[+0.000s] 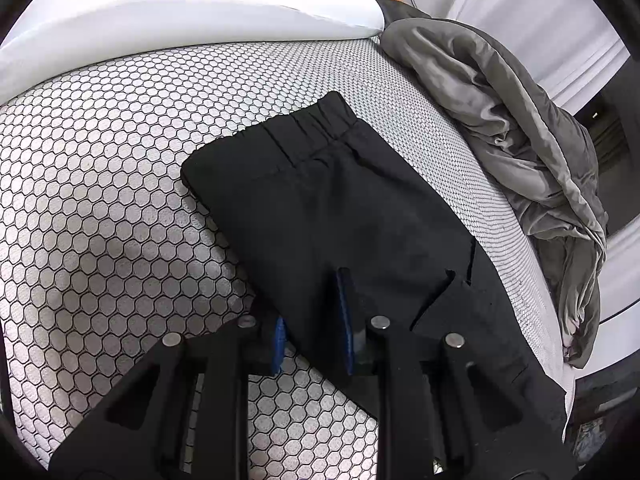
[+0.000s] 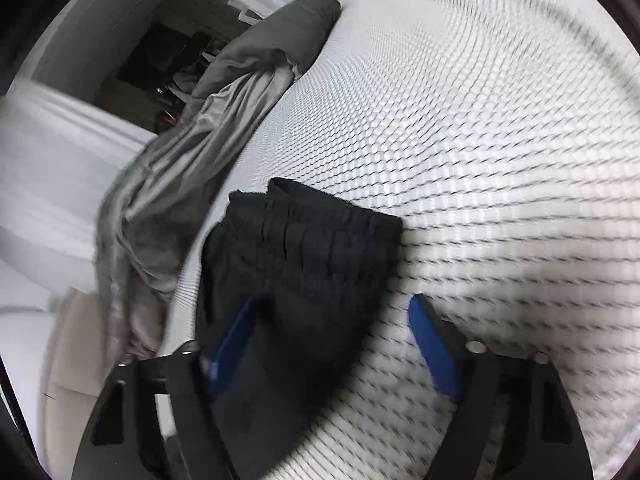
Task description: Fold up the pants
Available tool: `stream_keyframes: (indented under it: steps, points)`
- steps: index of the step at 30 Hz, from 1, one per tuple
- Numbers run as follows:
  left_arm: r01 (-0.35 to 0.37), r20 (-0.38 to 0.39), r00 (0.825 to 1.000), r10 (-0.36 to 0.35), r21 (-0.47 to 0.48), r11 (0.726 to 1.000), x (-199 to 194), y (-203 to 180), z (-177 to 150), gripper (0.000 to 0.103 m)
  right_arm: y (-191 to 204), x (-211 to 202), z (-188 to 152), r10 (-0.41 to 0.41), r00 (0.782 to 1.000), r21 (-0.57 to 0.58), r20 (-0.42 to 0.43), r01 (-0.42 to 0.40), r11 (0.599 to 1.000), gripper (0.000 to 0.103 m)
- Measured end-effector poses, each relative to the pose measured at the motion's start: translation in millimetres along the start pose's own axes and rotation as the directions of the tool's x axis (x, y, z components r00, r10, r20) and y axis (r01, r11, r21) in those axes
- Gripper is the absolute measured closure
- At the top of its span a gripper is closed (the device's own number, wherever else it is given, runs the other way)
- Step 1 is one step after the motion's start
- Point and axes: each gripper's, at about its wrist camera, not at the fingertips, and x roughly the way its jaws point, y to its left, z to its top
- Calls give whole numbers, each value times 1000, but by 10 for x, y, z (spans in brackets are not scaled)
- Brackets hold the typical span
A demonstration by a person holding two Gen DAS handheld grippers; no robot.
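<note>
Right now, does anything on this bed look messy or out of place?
Yes: a crumpled grey blanket is bunched along the hexagon-patterned mattress edge, spilling over the side. The folded black pants lie flat and look tidy.

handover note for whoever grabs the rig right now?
Left gripper: closed on the near edge of the black pants.
Right gripper: open, holding nothing, one finger over the pants, the other over the mattress.
Pants lie on the mattress, apparently already folded over, waistband at the far end; grey blanket beside them.
Left: probably the last fold, then let go.
</note>
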Motion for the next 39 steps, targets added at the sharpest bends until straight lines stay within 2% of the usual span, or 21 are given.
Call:
stream_keyframes:
  steps: [2,3,4,7,9,10,11,12,14,16,17,19,21,23,25,26,28,30,33,37,39]
  points:
    - [2,2,1000,-2,0,1000,-2,15,-13,85,32,83,58,1,1000,-6,17,-1,1000,53]
    - [3,2,1000,-3,-2,1000,-17,40,-29,85,63,82,57,-9,1000,-10,12,9,1000,79]
    - [3,2,1000,-3,-5,1000,-22,53,-33,85,110,37,40,-4,1000,-23,23,5,1000,89]
    - [0,1,1000,0,-1,1000,-39,71,-54,85,346,-332,-72,38,992,-118,124,-23,993,92]
    - [-8,-1,1000,8,13,1000,-39,60,-60,85,248,-418,-117,17,992,-84,125,-6,996,91]
    - [-16,-1,1000,16,24,1000,-40,38,-62,85,160,-386,-121,-30,993,-61,111,37,997,88]
    - [-20,-3,1000,20,33,999,-43,23,-64,85,54,-283,-115,-137,987,-48,82,141,989,85]
    - [-26,-3,1000,27,41,999,-53,8,-66,85,2,-224,-118,-190,980,-46,60,193,980,82]
    - [-36,4,999,36,36,999,-112,-10,-59,84,-30,-240,-96,-164,985,-19,60,165,986,81]
    - [-49,29,998,48,23,999,-220,-8,-42,79,81,-397,-70,-158,979,-47,129,165,985,74]
    - [-60,49,997,59,23,998,-285,-16,-32,75,195,-533,-62,-169,965,-79,199,188,979,72]
    - [-65,95,994,62,30,997,-435,-61,-20,54,367,-713,-81,-172,943,-115,284,211,971,59]
    - [-31,120,993,20,85,996,-560,-189,-37,42,626,-836,-120,-94,945,-188,312,158,969,49]
    - [1,118,993,-20,165,986,-631,-373,-95,25,966,-803,-251,-14,963,-309,269,100,946,38]
    - [49,102,992,-77,250,967,-669,-591,-199,7,1215,-713,-382,49,976,-403,211,41,914,17]
    - [86,79,990,-114,296,951,-668,-719,-273,2,1374,-588,-475,80,985,-449,151,-4,894,15]
    - [133,46,986,-158,347,928,-652,-918,-410,1,1638,-270,-648,106,994,-497,16,-84,864,14]
    - [156,13,985,-174,384,910,-598,-1108,-551,1,1831,30,-757,98,993,-520,-71,-121,846,14]
    - [168,-19,984,-178,432,886,-503,-1308,-710,1,2150,515,-815,63,988,-559,-144,-134,819,15]
    - [146,-37,988,-147,489,860,-371,-1533,-867,1,2136,1024,-526,-59,993,-506,-101,0,862,17]
    - [149,-53,989,-142,498,854,-336,-1565,-918,1,2045,1289,-393,-73,981,-473,-177,-20,881,19]
